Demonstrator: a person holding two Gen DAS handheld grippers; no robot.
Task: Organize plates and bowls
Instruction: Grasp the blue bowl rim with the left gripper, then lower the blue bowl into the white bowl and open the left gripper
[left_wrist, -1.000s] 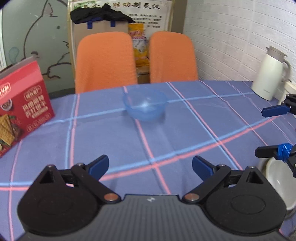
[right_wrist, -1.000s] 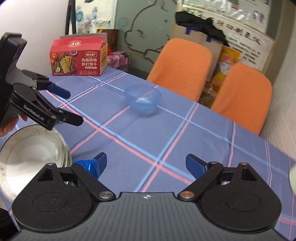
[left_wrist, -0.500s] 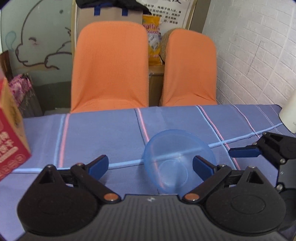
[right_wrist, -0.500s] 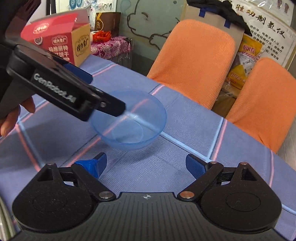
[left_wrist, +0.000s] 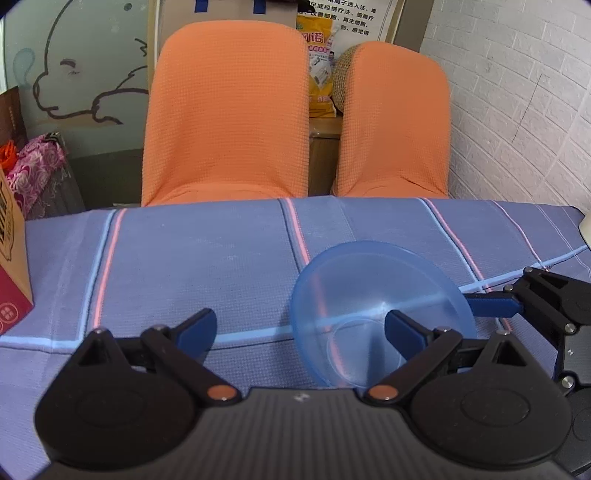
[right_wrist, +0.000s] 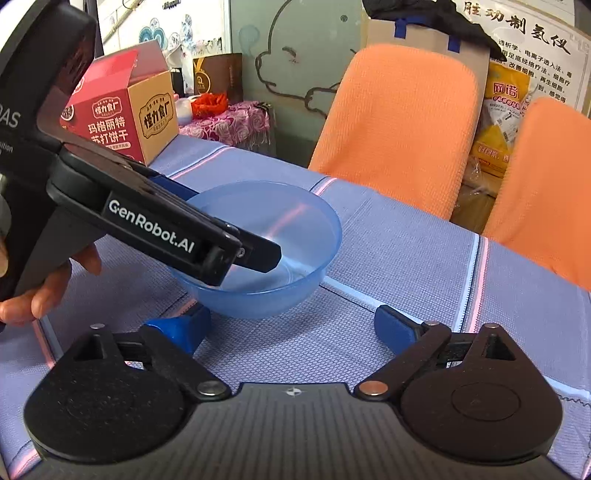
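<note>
A translucent blue bowl (left_wrist: 380, 295) (right_wrist: 295, 236) stands upright on the checked blue tablecloth (left_wrist: 184, 258), near the table's far edge. My left gripper (left_wrist: 300, 328) is open and straddles the bowl's left wall: one of its fingers (right_wrist: 258, 253) is inside the bowl and the other is outside. My right gripper (right_wrist: 290, 326) is open just short of the bowl, its left finger by the bowl's base. In the left wrist view, one of the right gripper's fingers (left_wrist: 491, 304) reaches the bowl's right rim. Neither gripper holds anything.
A red cracker box (right_wrist: 122, 114) stands at the table's left side, close to the left gripper. Two orange chairs (left_wrist: 229, 110) (left_wrist: 395, 122) stand behind the far edge. A hand (right_wrist: 48, 291) holds the left gripper. A brick wall is on the right.
Both grippers have moved forward across the table to the blue bowl. The left gripper's right finger has gone inside it. The white plates have dropped out of view.
</note>
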